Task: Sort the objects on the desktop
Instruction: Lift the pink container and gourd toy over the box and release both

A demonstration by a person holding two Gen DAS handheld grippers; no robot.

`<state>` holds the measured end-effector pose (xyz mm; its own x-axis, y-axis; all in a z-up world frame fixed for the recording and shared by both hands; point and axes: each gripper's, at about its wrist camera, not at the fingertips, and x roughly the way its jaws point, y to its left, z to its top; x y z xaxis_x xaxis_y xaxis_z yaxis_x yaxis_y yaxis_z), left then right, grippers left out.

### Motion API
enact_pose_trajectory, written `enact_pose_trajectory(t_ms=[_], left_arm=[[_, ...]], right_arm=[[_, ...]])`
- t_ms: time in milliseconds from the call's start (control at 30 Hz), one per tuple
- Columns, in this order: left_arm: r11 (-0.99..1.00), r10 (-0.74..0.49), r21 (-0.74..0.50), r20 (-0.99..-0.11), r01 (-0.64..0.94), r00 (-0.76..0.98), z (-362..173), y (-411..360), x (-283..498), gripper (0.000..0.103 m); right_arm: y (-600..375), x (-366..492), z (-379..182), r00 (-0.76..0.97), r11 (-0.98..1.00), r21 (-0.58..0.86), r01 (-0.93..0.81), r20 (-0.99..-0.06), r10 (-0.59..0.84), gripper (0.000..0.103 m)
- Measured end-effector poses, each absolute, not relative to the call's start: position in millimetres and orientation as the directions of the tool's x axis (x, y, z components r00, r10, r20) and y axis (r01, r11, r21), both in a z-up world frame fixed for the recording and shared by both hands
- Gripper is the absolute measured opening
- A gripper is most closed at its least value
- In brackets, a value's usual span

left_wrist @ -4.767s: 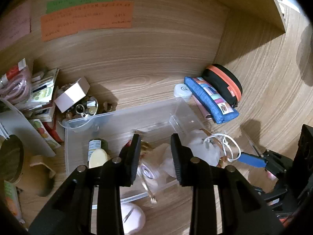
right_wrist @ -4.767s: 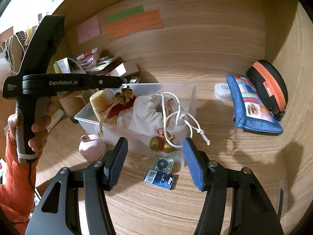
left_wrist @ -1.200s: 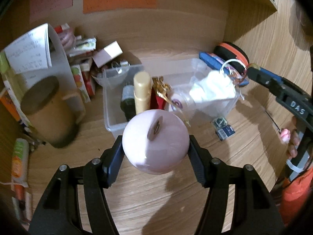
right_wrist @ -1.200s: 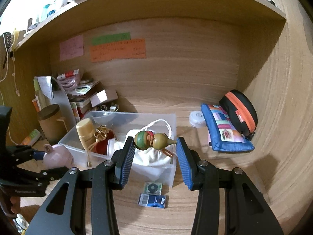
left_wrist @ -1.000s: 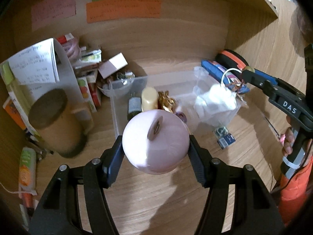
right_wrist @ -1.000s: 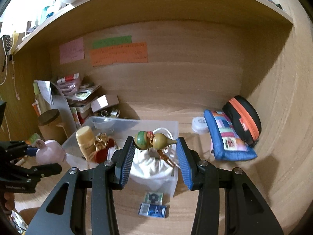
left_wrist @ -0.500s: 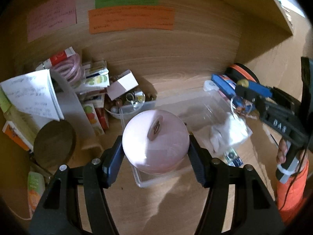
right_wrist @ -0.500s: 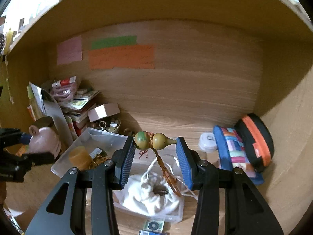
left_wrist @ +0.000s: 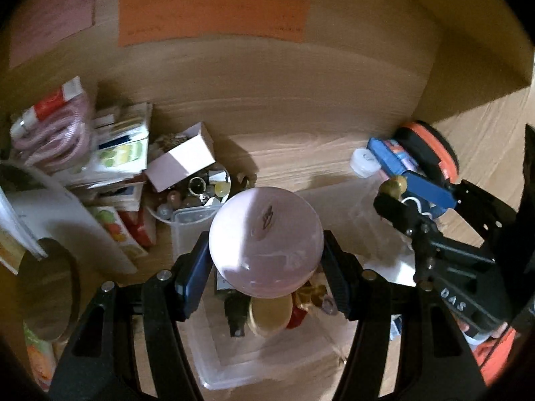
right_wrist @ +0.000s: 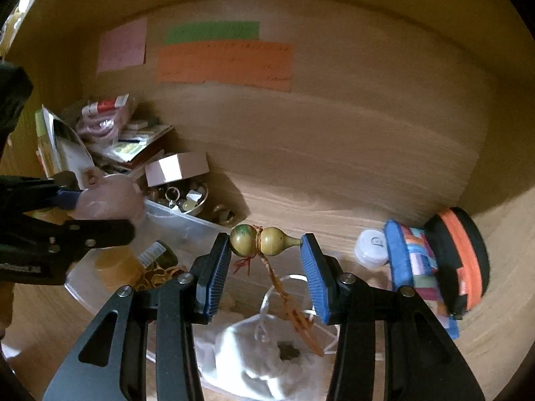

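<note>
My left gripper [left_wrist: 266, 250] is shut on a round pink piggy bank [left_wrist: 266, 240], held above the clear plastic bin [left_wrist: 214, 361]. In the right wrist view the same pink piggy bank [right_wrist: 107, 200] shows at the left, over the bin's [right_wrist: 187, 224] far corner. My right gripper [right_wrist: 265, 245] is shut on a small green-and-tan gourd charm [right_wrist: 264, 240], gripped end to end. Its red string and brown tassel [right_wrist: 294, 314] hang down over a white drawstring pouch [right_wrist: 254, 364] in the bin. The right gripper with the gourd [left_wrist: 394, 185] also appears at the right of the left wrist view.
Inside the bin lie a dark bottle [left_wrist: 234, 314], a tan lid [left_wrist: 271, 314] and gold ribbon. A white box [right_wrist: 177, 168], a bowl of trinkets [right_wrist: 184, 200] and stacked packets crowd the back left. A white round case [right_wrist: 371, 247], blue pouch [right_wrist: 414, 267] and black-orange case [right_wrist: 461, 254] sit at the right.
Both grippers have moved toward the back wall with their loads. The piggy bank now hangs over the bin, and the gourd is carried over the pouch near the bin's far side.
</note>
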<state>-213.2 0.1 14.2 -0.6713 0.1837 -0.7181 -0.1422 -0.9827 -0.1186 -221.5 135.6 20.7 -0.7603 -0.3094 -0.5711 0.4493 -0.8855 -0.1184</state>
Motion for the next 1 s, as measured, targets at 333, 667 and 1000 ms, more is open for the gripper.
enact_pose_trajectory(t_ms=[333,667,1000], left_arm=[[-0.981,0.190,-0.121,-0.758,-0.152,-0.623,-10,7,-231,0.062],[-0.977,0.212,-0.152,-0.785,-0.150,-0.583,-29,8,-242,0.062],[-0.971,0.238,-0.174,-0.795,-0.165,-0.558,-35,9,-245,0.062]], right_arm=[[132,-233,-2,-0.711,-0.869,-0.104,0.483,-0.626,-0.321,0.040],[123,-240,-23,-0.664,-0.853,-0.121,0.508,-0.686,-0.298,0.040],[114,-245,-40,-0.636,-0.840,-0.156,0.520,-0.727,-0.259,0.050]])
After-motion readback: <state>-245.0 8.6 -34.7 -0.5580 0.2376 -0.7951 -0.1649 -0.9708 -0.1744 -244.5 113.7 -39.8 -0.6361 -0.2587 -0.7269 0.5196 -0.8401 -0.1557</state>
